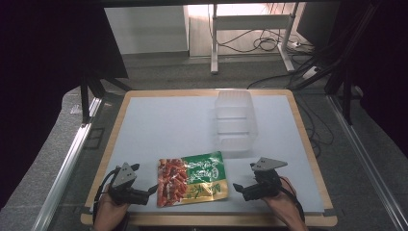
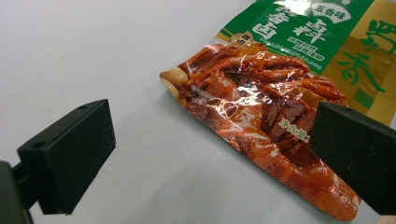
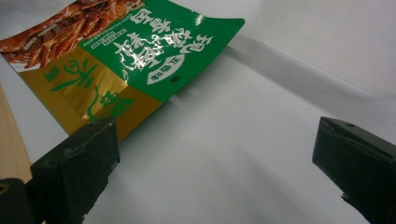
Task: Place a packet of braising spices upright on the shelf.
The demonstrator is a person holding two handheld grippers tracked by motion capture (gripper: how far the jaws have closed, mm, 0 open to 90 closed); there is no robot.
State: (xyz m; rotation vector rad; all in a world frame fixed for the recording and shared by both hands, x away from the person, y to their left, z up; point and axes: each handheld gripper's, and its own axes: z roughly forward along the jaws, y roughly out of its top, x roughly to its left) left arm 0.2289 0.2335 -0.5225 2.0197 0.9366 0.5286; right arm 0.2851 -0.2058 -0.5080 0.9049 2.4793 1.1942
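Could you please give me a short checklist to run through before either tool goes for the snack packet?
1. Left tool open: ok, jaws stand wide apart.
2. Right tool open: ok, nothing between its jaws.
3. Flat red, green and gold foil snack packet free on the white table mat: ok, neither tool touches it.
4. Clear plastic bin upright and unblocked: ok.
5. Bin empty: cannot tell for certain through its cloudy walls.

Grey carpet floor [image 1: 159, 72], white desk legs [image 1: 214, 43], tangled cables [image 1: 262, 44].
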